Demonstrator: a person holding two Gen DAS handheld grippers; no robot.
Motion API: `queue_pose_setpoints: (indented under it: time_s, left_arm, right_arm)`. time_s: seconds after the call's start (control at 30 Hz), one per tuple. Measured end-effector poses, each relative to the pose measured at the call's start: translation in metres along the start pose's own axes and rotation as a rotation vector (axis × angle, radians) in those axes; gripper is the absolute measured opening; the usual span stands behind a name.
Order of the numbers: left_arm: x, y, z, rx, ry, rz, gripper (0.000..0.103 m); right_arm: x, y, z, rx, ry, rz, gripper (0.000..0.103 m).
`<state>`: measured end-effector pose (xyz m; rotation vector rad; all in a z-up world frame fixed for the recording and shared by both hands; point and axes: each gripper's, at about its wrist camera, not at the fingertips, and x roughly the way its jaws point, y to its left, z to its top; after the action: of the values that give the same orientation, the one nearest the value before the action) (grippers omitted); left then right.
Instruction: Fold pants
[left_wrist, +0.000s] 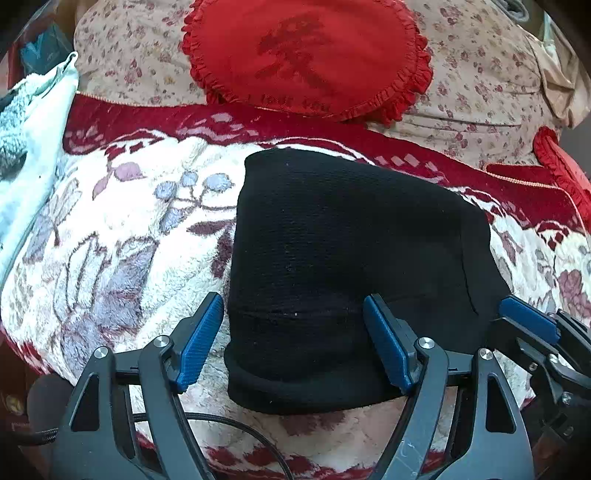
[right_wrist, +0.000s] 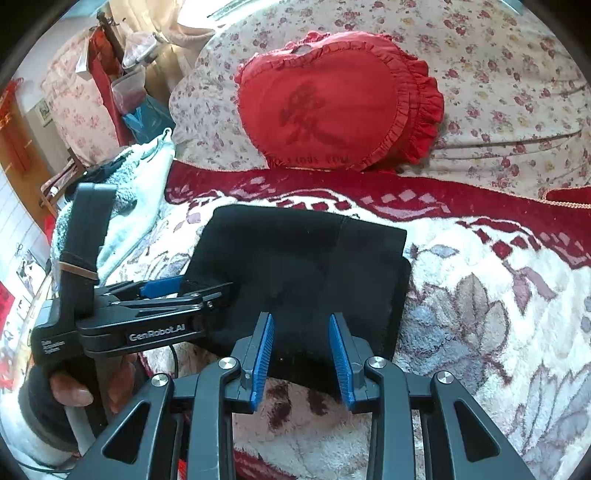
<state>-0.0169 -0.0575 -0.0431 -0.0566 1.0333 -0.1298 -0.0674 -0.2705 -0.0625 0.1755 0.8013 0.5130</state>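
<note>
black pants (left_wrist: 332, 258) lie folded into a small thick block on a fluffy white blanket (left_wrist: 122, 236) with purple leaves and a dark red border. the blanket covers a bed. the left tongs (left_wrist: 293, 341) stand wide apart over the near left corner of the pants, one blue pad (left_wrist: 197, 341) over the blanket just left of the cloth, the other over the black cloth; they grip nothing. the right tongs (right_wrist: 302, 356) sit at the near edge of the pants, half spread, with the black cloth between the blue pads (right_wrist: 263, 360); i cannot tell if they pinch it. a hand (right_wrist: 74, 387) holds the left tool. far behind lies a red heart pillow (right_wrist: 340, 103) with frills on a flowery quilt (right_wrist: 498, 74). a pale towel (left_wrist: 40, 122) lies far left.
</note>
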Motion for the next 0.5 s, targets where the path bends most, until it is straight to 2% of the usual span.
queue_pose_setpoints:
  time_s: [0.17, 0.5]
  left_arm:
    - [0.0, -0.004, -0.002, 0.028, 0.012, 0.009, 0.078]
    - [-0.004, -0.004, -0.007, 0.045, 0.026, 0.01, 0.078]
  right_arm:
    - [0.014, -0.007, -0.007, 0.008, 0.054, -0.006, 0.031]
    - [0.008, -0.009, -0.013, 0.013, 0.046, -0.003, 0.032]
